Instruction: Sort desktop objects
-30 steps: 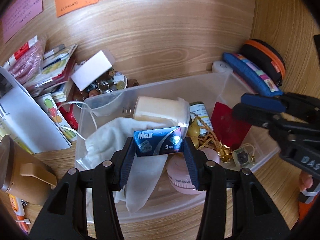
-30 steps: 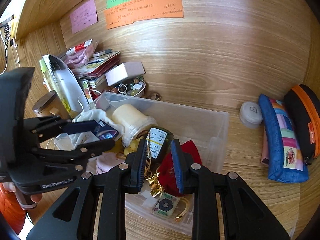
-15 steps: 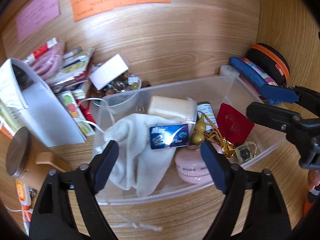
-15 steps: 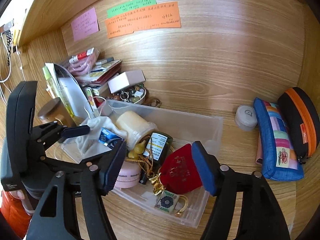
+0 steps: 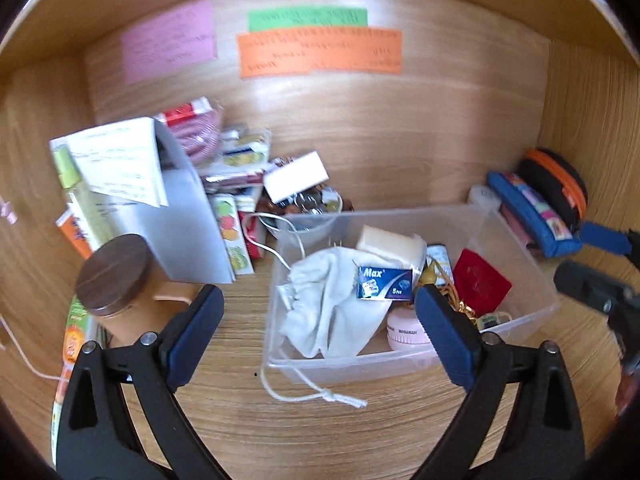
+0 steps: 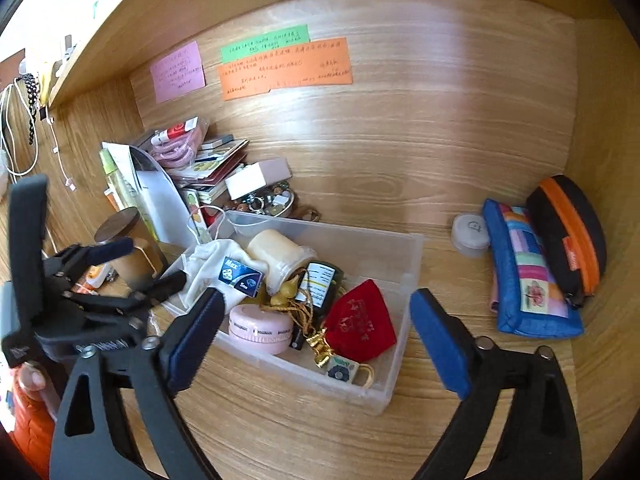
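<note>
A clear plastic bin stands on the wooden desk. In it a small blue "Max" box lies on a white cloth bag, beside a cream jar, a dark bottle, a pink round case and a red pouch. My left gripper is open and empty, held back in front of the bin. My right gripper is open and empty, above the bin's near side.
A brown jar with a dark lid, a white folded leaflet and stacked packets stand left of the bin. A blue pencil case, a black and orange case and a small round white container lie at right. Sticky notes hang on the back wall.
My left gripper opened, dropped the Max box onto the cloth bag in the bin and pulled back. My right gripper opened wide and also drew back.
</note>
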Motion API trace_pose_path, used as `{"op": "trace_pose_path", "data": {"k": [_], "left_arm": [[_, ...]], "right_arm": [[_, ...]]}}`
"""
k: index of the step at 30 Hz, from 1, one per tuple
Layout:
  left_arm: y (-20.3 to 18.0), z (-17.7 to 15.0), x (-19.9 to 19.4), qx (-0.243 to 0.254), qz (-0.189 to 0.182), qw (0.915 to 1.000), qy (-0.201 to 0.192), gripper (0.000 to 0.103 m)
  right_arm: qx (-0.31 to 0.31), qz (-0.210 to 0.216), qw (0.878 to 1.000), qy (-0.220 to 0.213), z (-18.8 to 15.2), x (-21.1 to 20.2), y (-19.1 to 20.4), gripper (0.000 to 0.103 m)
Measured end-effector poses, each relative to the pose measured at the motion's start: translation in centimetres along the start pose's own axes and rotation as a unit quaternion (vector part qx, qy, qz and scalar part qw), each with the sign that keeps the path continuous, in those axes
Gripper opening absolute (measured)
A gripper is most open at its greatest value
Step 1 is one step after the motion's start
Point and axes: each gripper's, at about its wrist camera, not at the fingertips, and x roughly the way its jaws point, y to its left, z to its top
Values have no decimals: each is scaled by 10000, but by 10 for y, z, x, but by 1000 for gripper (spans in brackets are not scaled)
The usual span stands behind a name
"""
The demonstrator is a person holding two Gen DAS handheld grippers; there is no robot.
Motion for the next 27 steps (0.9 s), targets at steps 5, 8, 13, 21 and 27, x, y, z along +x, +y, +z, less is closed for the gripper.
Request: {"op": "trace_pose_path", "data": {"k": [5,8,13,21,27], "left_arm": [[-3,-4,-20,98,212,9995,-231,100],[-5,-8,-32,98,289,9989,-358,100],[-8,-17,-54,-5,191,9985,-517,102],[-13,-36,-78,-179,22,9980,-599,103],[-13,-49,-78,-287,-30,9985,-475,103]], "right_arm": [[-110,-382,9990,-179,-11,-15,9,103],[-120,-453,9986,-254,-17,-25,15,103],[48,-608,9971,-453,-30,-43,22,103],[28,-976,9935,-579,-47,-60,33,103],[-30,-1127,9920,-573,-56,-61,39,103]]}}
